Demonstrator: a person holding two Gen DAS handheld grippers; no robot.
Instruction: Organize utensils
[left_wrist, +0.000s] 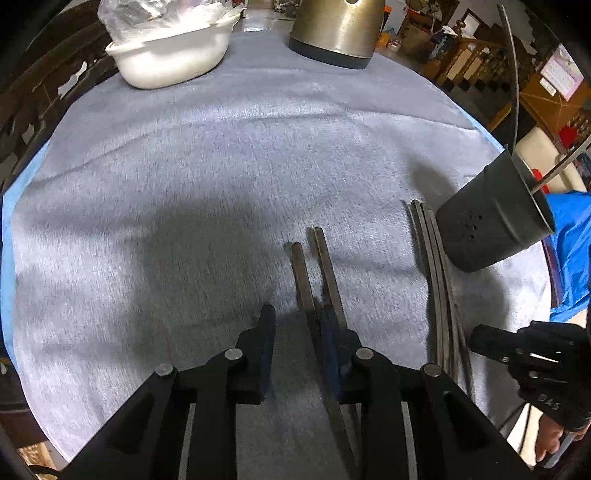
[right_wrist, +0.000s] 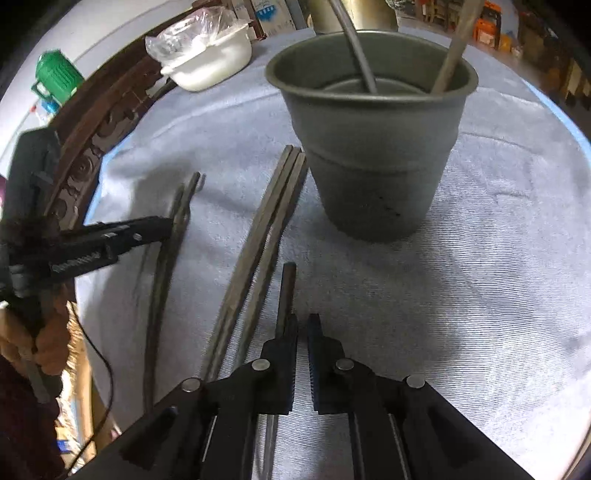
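Note:
A dark metal utensil cup (right_wrist: 373, 147) stands on the grey towel (right_wrist: 498, 240) with two utensils (right_wrist: 452, 55) in it; it also shows in the left wrist view (left_wrist: 491, 221). My left gripper (left_wrist: 295, 317) is open low over a pair of metal chopsticks (left_wrist: 314, 273), which lie by its right finger; the pair shows in the right wrist view (right_wrist: 173, 240). A bundle of chopsticks (right_wrist: 266, 229) lies left of the cup. My right gripper (right_wrist: 302, 325) stands slightly open over the towel, a single chopstick (right_wrist: 286, 295) beside its left finger.
A white dish (left_wrist: 170, 55) with a plastic bag and a metal kettle (left_wrist: 340, 29) stand at the far edge of the table. A carved wooden chair back (right_wrist: 92, 147) runs along the left. The towel covers a blue mat (left_wrist: 7, 221).

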